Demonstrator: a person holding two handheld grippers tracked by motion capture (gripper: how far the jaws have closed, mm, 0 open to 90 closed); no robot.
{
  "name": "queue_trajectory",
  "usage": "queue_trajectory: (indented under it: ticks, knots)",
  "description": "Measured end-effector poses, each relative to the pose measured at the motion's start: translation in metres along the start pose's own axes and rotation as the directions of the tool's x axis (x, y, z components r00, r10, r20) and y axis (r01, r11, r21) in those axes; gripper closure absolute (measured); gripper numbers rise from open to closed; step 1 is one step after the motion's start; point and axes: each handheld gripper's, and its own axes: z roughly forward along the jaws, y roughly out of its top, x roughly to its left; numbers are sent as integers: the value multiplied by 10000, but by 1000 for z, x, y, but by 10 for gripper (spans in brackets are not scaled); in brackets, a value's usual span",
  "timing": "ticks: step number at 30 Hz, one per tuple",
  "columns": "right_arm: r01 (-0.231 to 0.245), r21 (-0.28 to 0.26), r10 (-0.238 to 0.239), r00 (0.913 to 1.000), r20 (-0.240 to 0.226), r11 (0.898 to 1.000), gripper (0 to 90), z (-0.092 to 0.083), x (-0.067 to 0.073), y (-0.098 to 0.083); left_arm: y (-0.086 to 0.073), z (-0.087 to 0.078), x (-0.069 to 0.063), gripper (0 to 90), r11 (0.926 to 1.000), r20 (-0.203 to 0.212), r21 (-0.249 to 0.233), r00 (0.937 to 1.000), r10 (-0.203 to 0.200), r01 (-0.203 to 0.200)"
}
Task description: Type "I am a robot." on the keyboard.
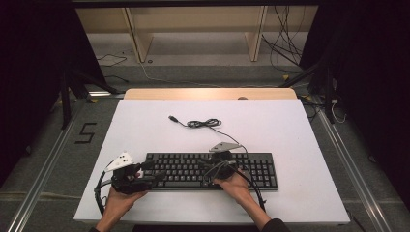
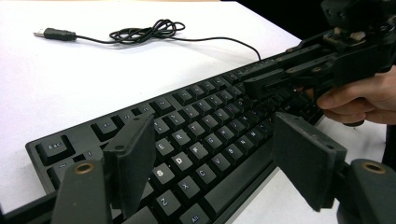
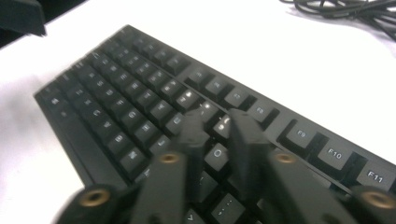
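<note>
A black keyboard (image 1: 261, 169) (image 2: 196, 140) (image 3: 140, 93) lies along the near part of the white table top (image 1: 290, 130). Its cable (image 1: 203, 123) (image 2: 144, 32) (image 3: 345, 9) is coiled behind it and ends in a loose USB plug (image 1: 172, 118) (image 2: 51, 33). My left gripper (image 1: 155, 171) (image 2: 212, 135) stands open, jaws wide apart over the keyboard's left end, with only keys under them. My right gripper (image 1: 205, 166) (image 3: 217, 121) (image 2: 250, 86) hovers low over the middle keys. Its jaws are a narrow gap apart with nothing between them.
The table's far edge is a wooden strip (image 1: 208, 94). Beyond it stand wooden frame legs (image 1: 138, 38) and loose wires (image 1: 285, 48) on the floor. Metal rails (image 1: 43, 169) run along both sides, with a "5" mark (image 1: 86, 133) on the floor at left.
</note>
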Motion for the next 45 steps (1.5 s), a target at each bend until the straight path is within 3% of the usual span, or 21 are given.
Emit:
queue_trajectory:
  ticks: [8, 13, 28, 35, 45]
  knots:
    - [-67, -485, 41, 9986, -535, 9988, 509, -7, 4, 2, 0, 0, 0, 298, 10000, -14, 8, 10000, -5, 5]
    - [-123, -594, 83, 9977, -676, 9982, 438, -8, 6, 3, 0, 0, 0, 295, 10000, -11, 7, 10000, 7, -7]
    - [176, -479, -228, 9936, -1109, 9987, 397, 1, 20, 8, -1, -3, 1, 287, 9999, -71, -51, 9999, -87, 86]
    - [433, -280, -462, 9925, -1135, 9987, 469, 8, 27, 8, -1, -4, 2, 287, 9999, -101, -88, 9999, -117, 116]
    - [825, -60, -826, 9892, -1213, 9966, 769, 16, 36, 6, -1, -4, 2, 287, 9999, -104, -121, 9999, -111, 110]
